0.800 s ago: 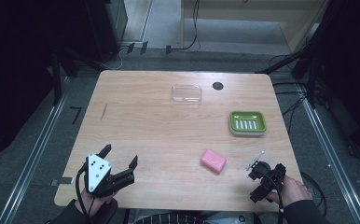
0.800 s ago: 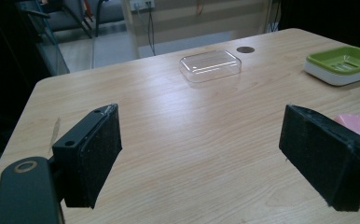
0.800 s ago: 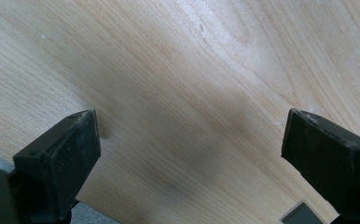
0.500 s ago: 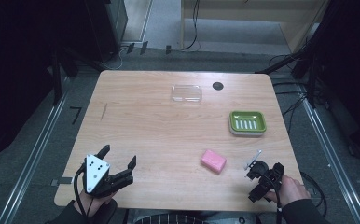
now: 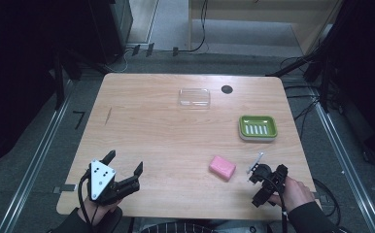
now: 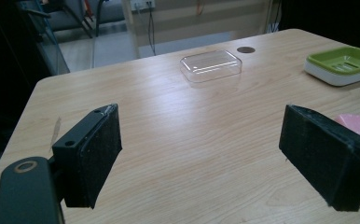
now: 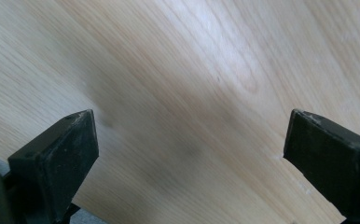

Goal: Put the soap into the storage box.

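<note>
Across the middle of the high view, a light wooden table (image 5: 166,131) takes most of the floor space, rounded corners, dark surroundings and metal rails on either side. Near left edge: left gripper (image 5: 125,167), held in a hand, grey three-cornered plate on top, jaws standing wide apart with nothing between them, over bare wood. In the left gripper view the same two black pads frame bare table only, pointing toward the far side. Near right edge: right gripper (image 5: 268,171), held in a hand (image 5: 295,191) with a dark sleeve, tilted down at the table, cable trailing off the near edge. In the right gripper view its jaws are spread wide, only wood grain between them, nothing held; picture a bit blurred. Green soap dish (image 5: 257,127) with a white base sits on the right side, past the middle, well apart from both grippers; slotted floor, nothing in it. Clear plastic lid (image 5: 194,97) lies flat at the far side, about centre, just left of a small dark round hole (image 5: 227,89) in the tabletop. Pink soap bar (image 5: 222,167) lies flat on the table, near side, right of centre, just left of the right gripper and not touching it, nearer than the soap dish. In the left gripper view the soap peeks out behind the right-hand pad at the edge. Thin dark mark (image 5: 108,115) on the wood at the left.
</note>
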### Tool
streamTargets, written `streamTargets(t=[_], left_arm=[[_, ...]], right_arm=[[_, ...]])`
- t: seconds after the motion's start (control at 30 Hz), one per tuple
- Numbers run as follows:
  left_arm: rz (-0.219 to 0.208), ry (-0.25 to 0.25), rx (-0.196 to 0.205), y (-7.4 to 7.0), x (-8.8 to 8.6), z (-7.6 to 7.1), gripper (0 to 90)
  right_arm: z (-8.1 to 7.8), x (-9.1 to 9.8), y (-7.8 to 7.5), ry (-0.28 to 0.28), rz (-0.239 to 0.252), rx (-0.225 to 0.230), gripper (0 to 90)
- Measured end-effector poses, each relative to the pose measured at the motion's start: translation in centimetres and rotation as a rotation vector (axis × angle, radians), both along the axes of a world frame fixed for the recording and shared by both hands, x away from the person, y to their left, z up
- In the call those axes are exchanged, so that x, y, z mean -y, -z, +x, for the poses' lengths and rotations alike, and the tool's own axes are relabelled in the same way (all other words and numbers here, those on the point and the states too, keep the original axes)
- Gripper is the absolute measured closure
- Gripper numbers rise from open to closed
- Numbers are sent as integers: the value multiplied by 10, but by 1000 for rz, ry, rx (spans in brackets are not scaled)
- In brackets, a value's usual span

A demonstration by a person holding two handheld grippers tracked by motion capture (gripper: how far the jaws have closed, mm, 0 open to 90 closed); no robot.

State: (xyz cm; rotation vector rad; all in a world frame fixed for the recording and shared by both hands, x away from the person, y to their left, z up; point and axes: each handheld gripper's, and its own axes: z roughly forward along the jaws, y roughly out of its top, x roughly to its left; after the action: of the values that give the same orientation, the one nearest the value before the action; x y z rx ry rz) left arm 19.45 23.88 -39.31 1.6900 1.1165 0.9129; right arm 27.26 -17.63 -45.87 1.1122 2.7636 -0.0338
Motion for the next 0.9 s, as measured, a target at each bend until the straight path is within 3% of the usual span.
streamTargets(t=[0.6, 0.9], left_arm=[[1, -32, -2, -1, -5, -7, 134], [3, -29, -2, 0, -5, -7, 133]], right_arm=[[12, -26, -9, -52, 41, 22, 33], [21, -39, -12, -67, 48, 7, 33]])
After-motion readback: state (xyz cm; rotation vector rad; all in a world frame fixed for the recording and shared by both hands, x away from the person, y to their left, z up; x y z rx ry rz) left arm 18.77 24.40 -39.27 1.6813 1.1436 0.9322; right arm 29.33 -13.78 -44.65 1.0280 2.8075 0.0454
